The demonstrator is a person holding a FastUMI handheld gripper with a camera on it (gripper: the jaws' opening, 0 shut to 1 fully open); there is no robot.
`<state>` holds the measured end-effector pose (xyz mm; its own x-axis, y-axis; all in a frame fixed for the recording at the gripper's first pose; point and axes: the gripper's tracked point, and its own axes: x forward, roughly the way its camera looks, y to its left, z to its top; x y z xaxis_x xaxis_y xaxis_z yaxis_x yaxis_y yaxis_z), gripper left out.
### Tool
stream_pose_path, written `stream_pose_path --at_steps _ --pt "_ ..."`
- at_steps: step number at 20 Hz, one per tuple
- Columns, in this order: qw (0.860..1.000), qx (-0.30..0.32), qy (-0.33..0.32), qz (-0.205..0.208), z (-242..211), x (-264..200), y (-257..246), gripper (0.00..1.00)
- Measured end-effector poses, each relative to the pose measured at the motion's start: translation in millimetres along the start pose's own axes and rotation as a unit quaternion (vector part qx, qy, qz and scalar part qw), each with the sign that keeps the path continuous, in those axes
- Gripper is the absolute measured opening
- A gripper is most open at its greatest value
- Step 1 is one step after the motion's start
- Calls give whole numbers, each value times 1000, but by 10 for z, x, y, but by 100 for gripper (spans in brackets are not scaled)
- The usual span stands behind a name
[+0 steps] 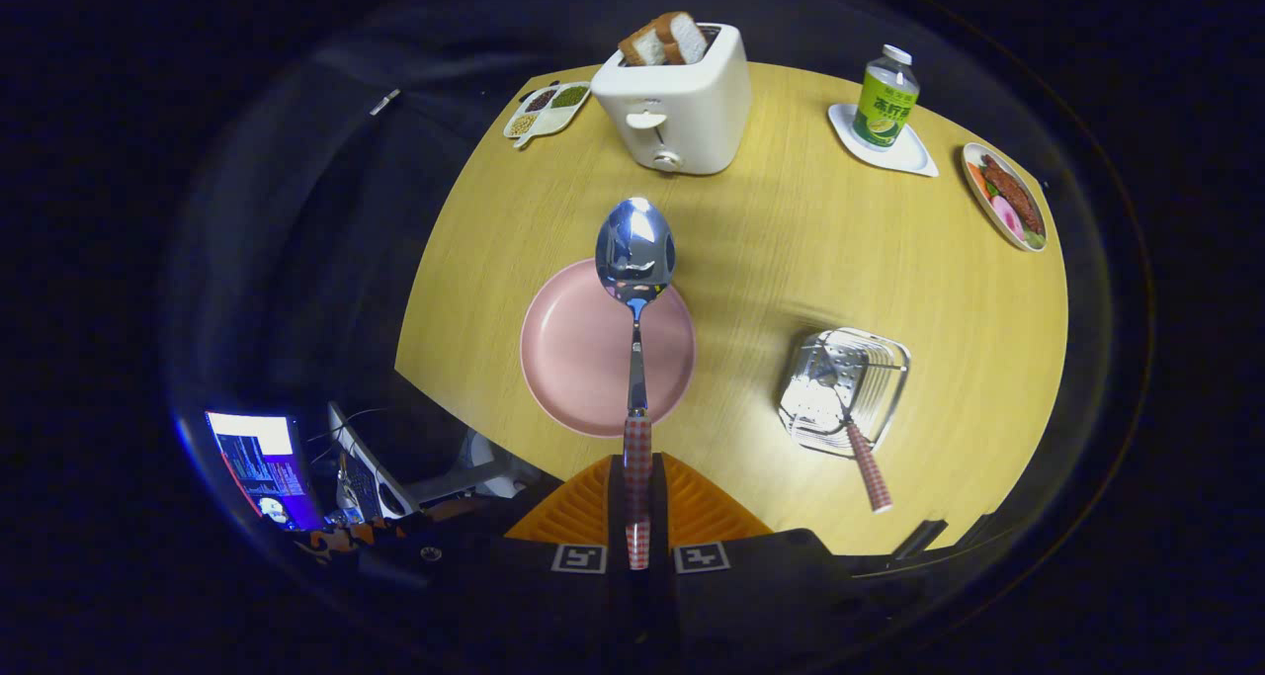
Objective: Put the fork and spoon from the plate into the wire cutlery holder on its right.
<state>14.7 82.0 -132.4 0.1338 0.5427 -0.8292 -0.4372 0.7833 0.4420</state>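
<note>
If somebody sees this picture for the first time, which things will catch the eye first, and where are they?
First comes the shiny spoon, held by its checked handle between the fingers of the gripper, its bowl raised over the empty pink plate. To the right of the plate stands the wire cutlery holder with the fork already in it, handle sticking out. Beyond the spoon, a white toaster with bread slices stands at the far side of the table.

Silver spoon (635, 260), its red-checked handle pinched between the gripper (637, 502) fingers, over a pink plate (573, 359). At three o'clock, a matching checked fork (866, 463). Twelve o'clock, white toaster (682, 97) on yellow wood-grain table (791, 240).
</note>
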Motion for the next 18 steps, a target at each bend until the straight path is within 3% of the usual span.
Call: stream_pose_path --at_steps 6,10,18 --pt "990 -28 119 -64 -311 -378 -660 10" --pt "969 -38 221 -102 -537 -526 -1047 10" --pt "918 -30 362 -161 -563 -306 -1397 10"
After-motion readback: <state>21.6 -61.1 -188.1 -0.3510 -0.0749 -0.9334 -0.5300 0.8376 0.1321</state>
